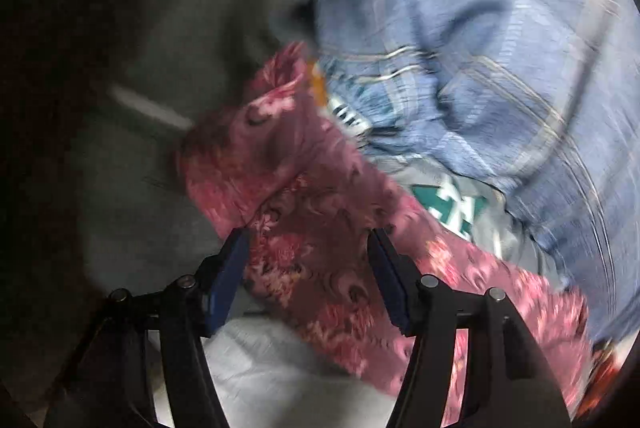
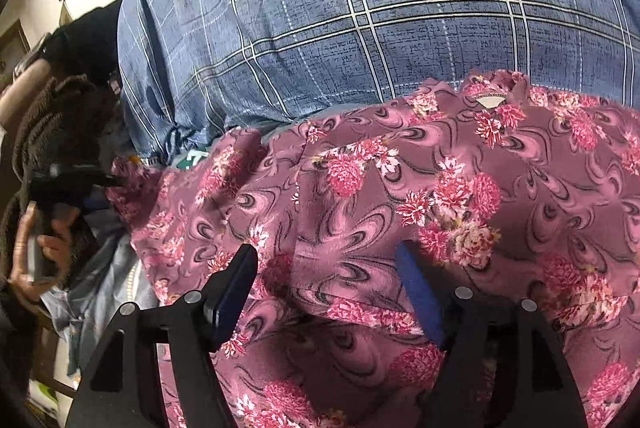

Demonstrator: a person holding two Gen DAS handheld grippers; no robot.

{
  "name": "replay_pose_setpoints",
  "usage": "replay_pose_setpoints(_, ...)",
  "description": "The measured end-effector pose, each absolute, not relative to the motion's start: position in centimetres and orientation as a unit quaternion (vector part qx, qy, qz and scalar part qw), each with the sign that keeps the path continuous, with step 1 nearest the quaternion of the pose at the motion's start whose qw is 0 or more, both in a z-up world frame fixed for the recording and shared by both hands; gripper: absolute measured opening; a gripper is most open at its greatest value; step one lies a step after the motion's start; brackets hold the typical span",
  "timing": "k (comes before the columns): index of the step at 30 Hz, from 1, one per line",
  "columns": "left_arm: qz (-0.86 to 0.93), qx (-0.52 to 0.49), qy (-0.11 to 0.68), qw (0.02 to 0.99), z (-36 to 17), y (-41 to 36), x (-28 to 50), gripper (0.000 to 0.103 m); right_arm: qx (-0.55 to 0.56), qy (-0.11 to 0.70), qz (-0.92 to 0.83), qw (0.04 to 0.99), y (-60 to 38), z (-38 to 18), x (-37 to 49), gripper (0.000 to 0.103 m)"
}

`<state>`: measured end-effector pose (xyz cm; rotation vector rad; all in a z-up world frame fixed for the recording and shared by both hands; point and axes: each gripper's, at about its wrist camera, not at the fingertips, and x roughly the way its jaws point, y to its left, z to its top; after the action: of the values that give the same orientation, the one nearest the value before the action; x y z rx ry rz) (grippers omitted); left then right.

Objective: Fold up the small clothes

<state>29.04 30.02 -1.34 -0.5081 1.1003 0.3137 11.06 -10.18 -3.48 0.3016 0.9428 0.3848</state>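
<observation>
with both the left tongs (image 1: 308, 276) and right tongs (image 2: 328, 292) spread wide over the pink floral garment (image 2: 400, 211), bunched across the lower frame on the blue checked sheet (image 2: 360, 27), risked pinching that sheet too, or one loose layer.

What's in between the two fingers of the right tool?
Only the pink flowery cloth. In the right wrist view it fills the gap of the open right tool, which hasn't pinched it.
</observation>
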Motion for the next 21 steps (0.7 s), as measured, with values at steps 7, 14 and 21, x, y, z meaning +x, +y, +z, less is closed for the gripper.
replay_pose_setpoints(7, 0.103, -0.335, 0.484, 0.802, -1.7, 32.1, 27.9, 0.0, 0.164, 0.444, 0.192, 0.86, -9.8, -3.6, 11.7, 0.075)
replay_pose_setpoints(14, 0.041, -0.315, 0.454, 0.832, 3.8, 28.6, 24.7, 0.0, 0.172, 0.447, 0.193, 0.856, -10.1, -3.4, 11.6, 0.075)
replay_pose_setpoints(21, 0.081, -0.238, 0.459, 0.852, 6.0, 25.0, 24.6, 0.002, 0.173, 0.455, 0.176, 0.856, -11.6, -2.4, 11.3, 0.074)
